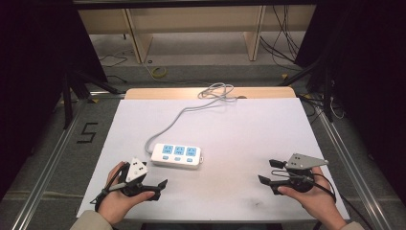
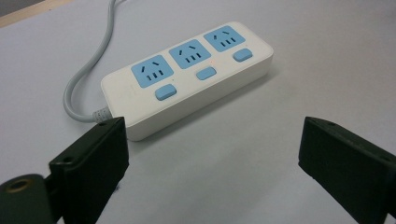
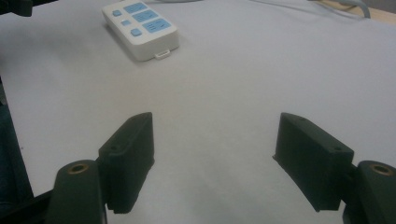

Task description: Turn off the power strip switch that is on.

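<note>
A white power strip (image 1: 176,155) with three blue sockets and three blue buttons lies flat on the white table sheet (image 1: 239,139), left of centre. Its grey cable (image 1: 178,115) runs to the far edge. My left gripper (image 1: 155,179) rests near the front left, just short of the strip, held by a hand. In the left gripper view the left gripper (image 2: 212,154) stands open with bare sheet between its jaws and the strip (image 2: 187,74) right ahead. My right gripper (image 1: 268,171) sits at the front right, open. The right gripper view shows the right gripper (image 3: 215,149) wide apart over bare sheet, the strip (image 3: 140,28) far off.
The cable coils (image 1: 218,91) over the wooden back edge (image 1: 158,92) of the table. Metal frame rails (image 1: 352,167) run along both sides. Beyond the table stand wooden shelving legs (image 1: 253,33) and loose cables on the floor.
</note>
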`<state>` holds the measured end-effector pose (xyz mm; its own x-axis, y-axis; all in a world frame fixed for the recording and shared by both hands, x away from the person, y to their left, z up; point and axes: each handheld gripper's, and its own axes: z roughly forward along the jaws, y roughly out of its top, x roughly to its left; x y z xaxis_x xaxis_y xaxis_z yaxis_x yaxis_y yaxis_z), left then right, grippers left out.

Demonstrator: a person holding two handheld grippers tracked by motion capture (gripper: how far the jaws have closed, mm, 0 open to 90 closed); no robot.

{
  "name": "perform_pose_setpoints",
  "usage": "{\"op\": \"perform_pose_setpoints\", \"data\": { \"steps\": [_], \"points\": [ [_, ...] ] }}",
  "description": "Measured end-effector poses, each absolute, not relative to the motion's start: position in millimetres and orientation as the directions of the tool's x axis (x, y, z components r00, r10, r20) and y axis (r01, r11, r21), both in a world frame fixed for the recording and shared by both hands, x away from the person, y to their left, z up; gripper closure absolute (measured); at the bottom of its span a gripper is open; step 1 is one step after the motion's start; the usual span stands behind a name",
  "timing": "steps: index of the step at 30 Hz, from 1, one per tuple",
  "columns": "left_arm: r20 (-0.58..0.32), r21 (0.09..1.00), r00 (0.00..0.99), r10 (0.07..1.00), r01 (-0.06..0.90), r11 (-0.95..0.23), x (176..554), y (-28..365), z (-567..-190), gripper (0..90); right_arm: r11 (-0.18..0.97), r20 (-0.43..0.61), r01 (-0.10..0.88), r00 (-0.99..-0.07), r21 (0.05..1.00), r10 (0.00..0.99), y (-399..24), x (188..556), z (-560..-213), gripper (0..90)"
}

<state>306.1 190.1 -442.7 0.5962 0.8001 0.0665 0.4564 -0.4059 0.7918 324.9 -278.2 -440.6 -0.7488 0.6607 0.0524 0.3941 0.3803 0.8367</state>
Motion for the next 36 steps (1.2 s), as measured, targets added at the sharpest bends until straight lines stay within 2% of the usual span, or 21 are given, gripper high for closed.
{"op": "perform_pose_setpoints", "data": {
  "steps": [7,11,14,17,18,21,23,24,25,36],
  "points": [
    [0.062,0.794,0.597,0.800,0.457,-0.402,304.4,191.6,-441.6,12.6,0.380,0.054,0.396,-0.748,0.836,0.662,-278.2,324.8,-440.4,28.6],
    [0.075,0.801,0.585,0.808,0.447,-0.398,303.5,193.2,-435.9,19.1,0.383,0.049,0.392,-0.750,0.836,0.659,-277.3,324.5,-440.5,28.7],
    [0.104,0.808,0.562,0.820,0.433,-0.399,302.6,194.1,-431.9,33.9,0.383,0.049,0.393,-0.749,0.836,0.661,-278.0,324.8,-440.4,28.7],
    [0.149,0.809,0.569,0.808,0.400,-0.431,301.8,193.3,-430.3,58.2,0.385,0.049,0.393,-0.750,0.835,0.660,-277.7,325.2,-441.1,28.9],
    [0.162,0.801,0.565,0.809,0.403,-0.442,301.7,193.0,-429.5,58.2,0.385,0.049,0.393,-0.750,0.835,0.660,-277.7,325.2,-441.1,28.9],
    [0.156,0.808,0.553,0.819,0.405,-0.428,302.4,192.6,-426.6,75.7,0.384,0.049,0.392,-0.750,0.836,0.660,-277.5,325.3,-441.1,28.9],
    [0.147,0.813,0.540,0.829,0.412,-0.412,303.4,193.4,-424.3,83.7,0.384,0.049,0.394,-0.749,0.835,0.661,-277.5,325.4,-441.2,28.9],
    [0.142,0.812,0.533,0.834,0.419,-0.406,304.1,194.1,-423.2,83.7,0.384,0.049,0.394,-0.749,0.835,0.661,-277.5,325.4,-441.2,28.9],
    [0.139,0.810,0.528,0.838,0.426,-0.403,304.7,195.1,-422.2,89.3,0.384,0.049,0.394,-0.749,0.835,0.661,-277.4,325.4,-441.2,28.9],
    [0.120,0.775,0.542,0.831,0.472,-0.420,312.3,194.0,-417.0,89.8,0.393,0.046,0.394,-0.752,0.831,0.657,-276.8,325.6,-441.3,28.8]
  ]
}}
